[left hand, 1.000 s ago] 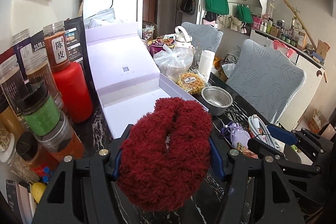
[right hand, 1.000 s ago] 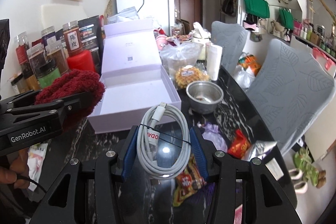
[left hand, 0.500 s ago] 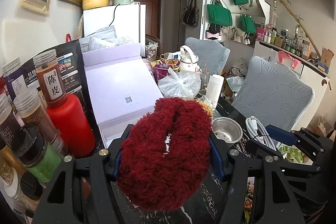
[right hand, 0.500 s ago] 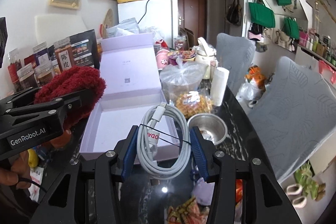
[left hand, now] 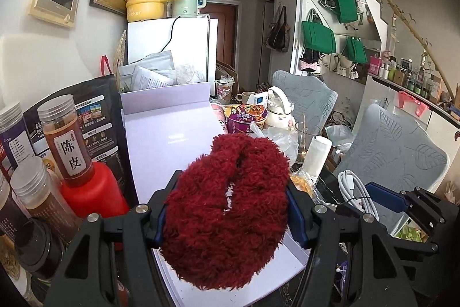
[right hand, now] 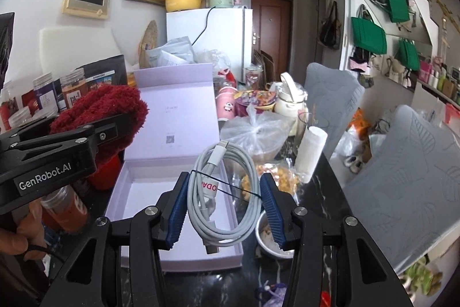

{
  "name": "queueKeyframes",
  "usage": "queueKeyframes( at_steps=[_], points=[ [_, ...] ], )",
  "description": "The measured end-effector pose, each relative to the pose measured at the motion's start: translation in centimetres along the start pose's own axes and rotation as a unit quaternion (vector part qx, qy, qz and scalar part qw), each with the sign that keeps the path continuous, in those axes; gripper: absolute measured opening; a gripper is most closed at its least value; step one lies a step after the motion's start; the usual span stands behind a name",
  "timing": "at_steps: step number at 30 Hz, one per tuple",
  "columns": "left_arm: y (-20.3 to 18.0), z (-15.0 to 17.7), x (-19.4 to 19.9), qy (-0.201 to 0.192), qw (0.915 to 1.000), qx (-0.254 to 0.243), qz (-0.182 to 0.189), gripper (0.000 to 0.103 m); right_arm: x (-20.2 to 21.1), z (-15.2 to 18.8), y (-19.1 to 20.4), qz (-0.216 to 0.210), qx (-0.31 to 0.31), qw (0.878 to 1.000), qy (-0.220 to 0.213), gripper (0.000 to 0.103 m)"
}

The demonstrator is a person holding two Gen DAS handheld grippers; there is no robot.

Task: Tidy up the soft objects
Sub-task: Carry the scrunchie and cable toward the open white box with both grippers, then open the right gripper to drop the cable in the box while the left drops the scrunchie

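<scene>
your left gripper [left hand: 227, 213] stays clamped on the fuzzy red scrunchie [left hand: 227, 209], your right gripper [right hand: 224, 205] on the coiled white cable [right hand: 222, 192]; since a second ago both have moved up over the open lilac box [right hand: 143, 192].

We see a dark red fuzzy scrunchie [left hand: 227, 209], a white coiled cable [right hand: 222, 192], a pale lilac box [right hand: 175, 117], and grey leaf-patterned chair covers [right hand: 408, 177].

We note both grippers, left gripper [left hand: 227, 209] and right gripper [right hand: 222, 206]: black angular frames, silver screws, ribbed blue pads; white "GenRobot.AI" lettering marks the left.
</scene>
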State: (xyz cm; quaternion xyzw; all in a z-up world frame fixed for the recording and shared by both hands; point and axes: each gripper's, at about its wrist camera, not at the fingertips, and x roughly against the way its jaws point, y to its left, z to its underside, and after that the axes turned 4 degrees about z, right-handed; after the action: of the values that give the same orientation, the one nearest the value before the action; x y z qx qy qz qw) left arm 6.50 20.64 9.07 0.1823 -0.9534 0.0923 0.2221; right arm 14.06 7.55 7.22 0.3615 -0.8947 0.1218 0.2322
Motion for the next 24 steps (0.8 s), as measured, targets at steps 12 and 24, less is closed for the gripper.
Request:
queueKeyframes(
  at_steps=[12, 24],
  points=[
    [2.4, 0.2, -4.8, 0.039, 0.9983, 0.017, -0.041, 0.064, -5.1, -2.2, 0.7, -0.011, 0.006, 1.000, 0.007, 0.048],
    [4.3, 0.8, -9.2, 0.074, 0.9949, 0.020, -0.066, 0.064, -9.7, -2.4, 1.6, -0.012, 0.015, 0.999, 0.034, 0.048]
  ],
)
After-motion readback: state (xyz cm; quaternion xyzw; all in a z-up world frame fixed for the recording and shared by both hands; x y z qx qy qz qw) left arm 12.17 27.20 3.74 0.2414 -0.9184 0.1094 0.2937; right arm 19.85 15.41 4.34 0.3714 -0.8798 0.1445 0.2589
